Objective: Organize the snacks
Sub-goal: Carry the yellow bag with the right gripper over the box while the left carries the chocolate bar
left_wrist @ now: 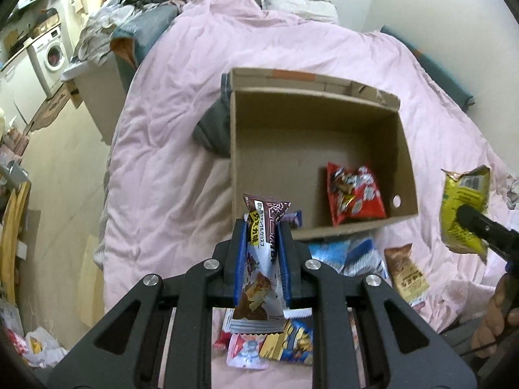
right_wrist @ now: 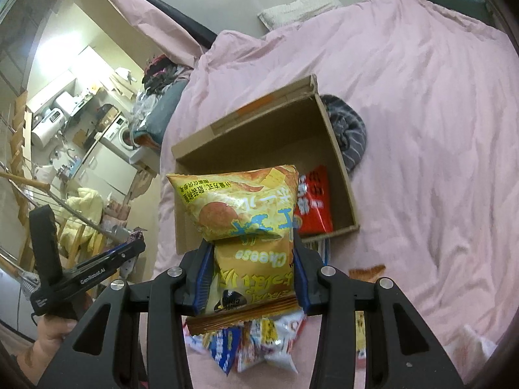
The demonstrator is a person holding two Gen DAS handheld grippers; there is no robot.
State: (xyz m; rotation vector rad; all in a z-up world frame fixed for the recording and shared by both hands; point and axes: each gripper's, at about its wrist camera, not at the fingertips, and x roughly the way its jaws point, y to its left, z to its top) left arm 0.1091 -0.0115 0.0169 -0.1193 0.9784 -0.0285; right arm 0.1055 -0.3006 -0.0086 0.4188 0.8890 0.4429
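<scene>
The lower part of the cardboard box (right_wrist: pixel 337 149) was hidden behind the yellow cheese snack bag (right_wrist: pixel 240 207); the red packet (right_wrist: pixel 316 204) inside it was half covered by that bag. The loose snack pile (left_wrist: pixel 275 347) was screened by the left gripper (left_wrist: pixel 262 227) — only corners were seen; its print was too blurred to be read. The grey garment (left_wrist: pixel 214 129) was partly hidden behind the box wall.

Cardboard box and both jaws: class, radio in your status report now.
Left gripper shut on chocolate wafer packet. Right gripper shut on yellow cheese chip bag. Cardboard box holds red snack bag. Path clear.
</scene>
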